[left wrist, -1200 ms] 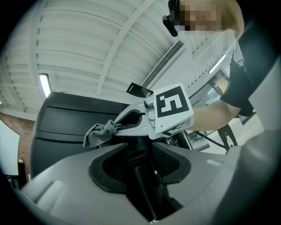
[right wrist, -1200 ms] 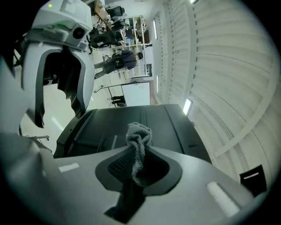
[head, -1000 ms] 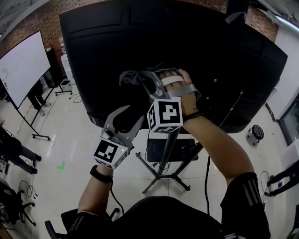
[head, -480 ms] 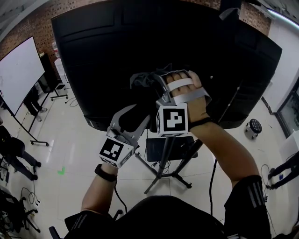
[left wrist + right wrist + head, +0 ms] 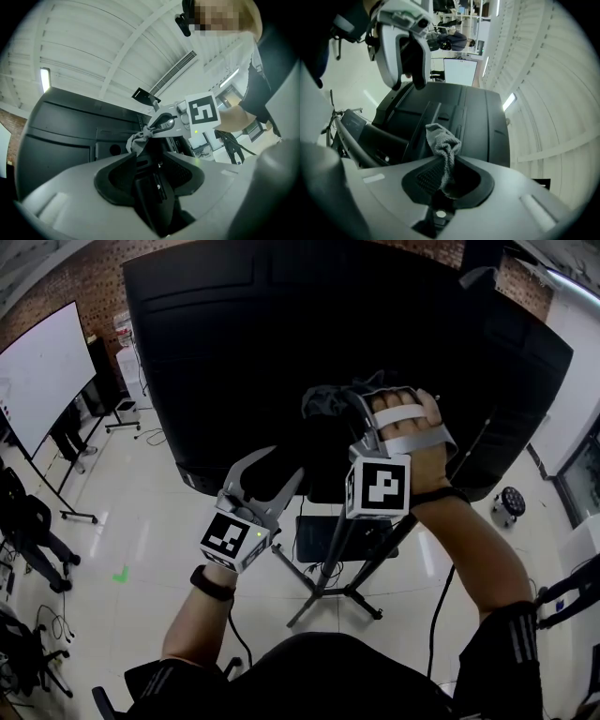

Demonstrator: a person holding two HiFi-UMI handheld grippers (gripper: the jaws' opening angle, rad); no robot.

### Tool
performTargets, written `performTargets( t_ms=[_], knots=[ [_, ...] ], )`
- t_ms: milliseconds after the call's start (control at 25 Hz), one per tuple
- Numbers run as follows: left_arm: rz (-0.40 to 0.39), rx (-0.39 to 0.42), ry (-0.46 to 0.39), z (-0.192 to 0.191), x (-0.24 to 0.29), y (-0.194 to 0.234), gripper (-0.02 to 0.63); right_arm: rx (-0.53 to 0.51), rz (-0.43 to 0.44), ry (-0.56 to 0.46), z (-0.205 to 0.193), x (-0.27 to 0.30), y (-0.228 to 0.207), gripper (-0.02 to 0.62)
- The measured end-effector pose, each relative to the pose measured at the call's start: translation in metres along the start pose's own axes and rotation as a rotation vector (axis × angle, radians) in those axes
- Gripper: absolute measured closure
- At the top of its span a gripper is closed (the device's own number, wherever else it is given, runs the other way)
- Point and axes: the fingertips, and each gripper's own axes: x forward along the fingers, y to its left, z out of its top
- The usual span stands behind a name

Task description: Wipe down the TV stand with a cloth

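The right claw (image 5: pixel 446 176) is clenched on a grey cloth (image 5: pixel 443 140) at the TV (image 5: pixel 234 352) back. The left claw (image 5: pixel 151 165), lower, is closed and seemingly empty.

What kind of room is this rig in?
Probably an office or lab meeting area: a white rolling whiteboard, a red brick wall, and a large black TV on a black metal floor stand.

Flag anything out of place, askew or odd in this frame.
Nothing spilled or damaged. The grey cloth is a bunched wad pinched in the right gripper, up by the TV's back panel rather than the stand legs.
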Motion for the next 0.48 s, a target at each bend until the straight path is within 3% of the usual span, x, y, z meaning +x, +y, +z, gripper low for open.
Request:
performTargets(
  t_ms=[240, 360, 480],
  knots=[
    [0.033, 0.000, -0.009, 0.003, -0.013, 0.010, 0.384, 0.117, 0.018, -0.188, 0.059, -0.016, -0.001, 0.545],
    [0.058, 0.010, -0.035, 0.006, -0.023, 0.017, 0.364, 0.123, 0.039, -0.234, 0.092, -0.007, 0.005, 0.543],
    [0.082, 0.004, 0.000, -0.005, -0.033, 0.022, 0.355, 0.071, 0.046, -0.246, 0.112, 0.013, 0.020, 0.543]
  ],
)
